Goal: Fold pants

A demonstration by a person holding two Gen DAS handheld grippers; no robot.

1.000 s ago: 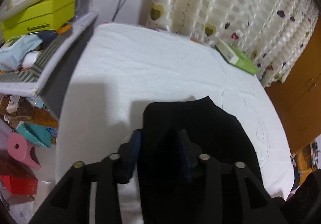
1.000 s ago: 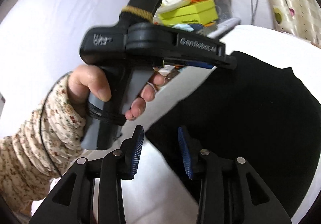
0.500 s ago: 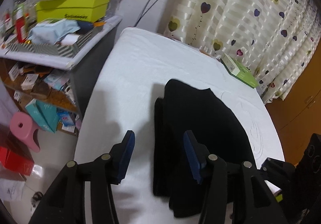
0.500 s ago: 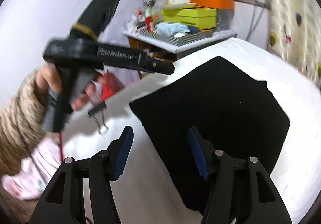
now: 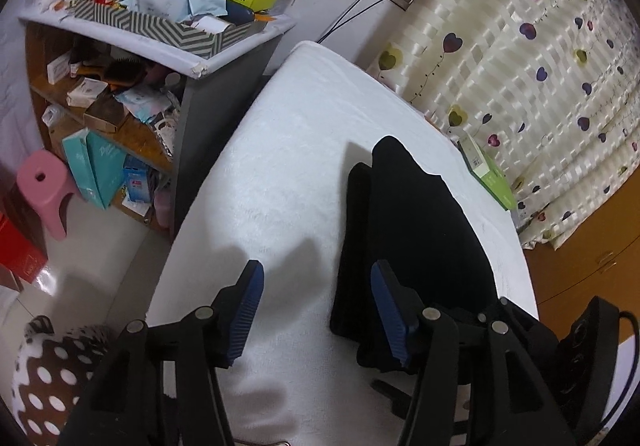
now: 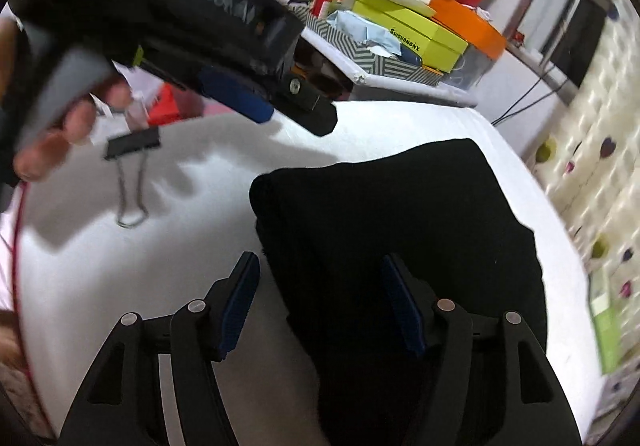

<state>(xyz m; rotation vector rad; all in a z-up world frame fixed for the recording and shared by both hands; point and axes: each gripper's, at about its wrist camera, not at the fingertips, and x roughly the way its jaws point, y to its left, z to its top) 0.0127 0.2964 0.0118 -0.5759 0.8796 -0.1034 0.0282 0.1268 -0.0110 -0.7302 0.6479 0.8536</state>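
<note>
Both claws angled downward over the folded black pants [image 6: 400, 230], left claw [image 5: 316, 310] and right claw [image 6: 320, 302] spreading wider, gripping nothing.

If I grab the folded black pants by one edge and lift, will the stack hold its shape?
Probably not. The black pants lie as soft stacked layers with a rounded, slumping corner, so they will likely droop and unfold. The fabric looks matte and the white cover textured, so pushing may bunch it rather than slide it. It looks light, unlikely to roll.
</note>
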